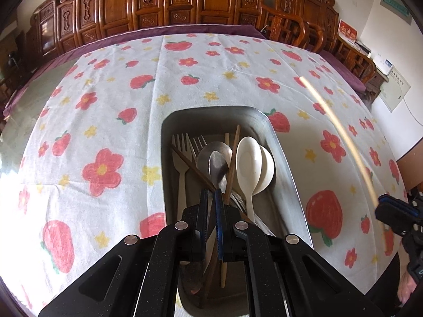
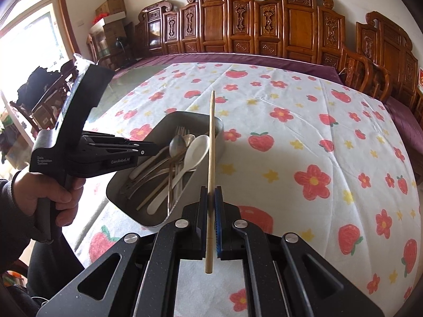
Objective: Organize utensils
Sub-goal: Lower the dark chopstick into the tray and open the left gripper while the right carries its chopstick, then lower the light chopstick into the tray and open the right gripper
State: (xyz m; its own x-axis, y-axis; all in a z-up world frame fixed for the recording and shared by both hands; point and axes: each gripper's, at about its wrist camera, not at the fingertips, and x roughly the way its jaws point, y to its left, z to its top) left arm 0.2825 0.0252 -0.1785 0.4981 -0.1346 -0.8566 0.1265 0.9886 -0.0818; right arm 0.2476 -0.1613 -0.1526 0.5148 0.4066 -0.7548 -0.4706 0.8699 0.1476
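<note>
A metal tray (image 1: 285, 158) (image 2: 124, 182) on the flowered cloth holds forks (image 1: 182, 153), metal spoons (image 1: 215, 158), white spoons (image 1: 248, 163) (image 2: 194, 148) and brown chopsticks (image 1: 234, 153). My left gripper (image 1: 210, 198) hangs low over the tray's near end with its jaws nearly closed; what lies between them I cannot make out. It also shows in the right wrist view (image 2: 148, 149). My right gripper (image 2: 210, 195) is shut on a light wooden chopstick (image 2: 211, 142), held upright above the cloth to the right of the tray. That gripper shows at the left view's right edge (image 1: 394, 211).
The white cloth with red flowers and strawberries (image 2: 304, 145) covers the table. Carved wooden chairs (image 2: 264, 26) line the far side, on a purple-covered bench (image 2: 238, 58). Cardboard boxes (image 2: 111, 13) stand at the back left.
</note>
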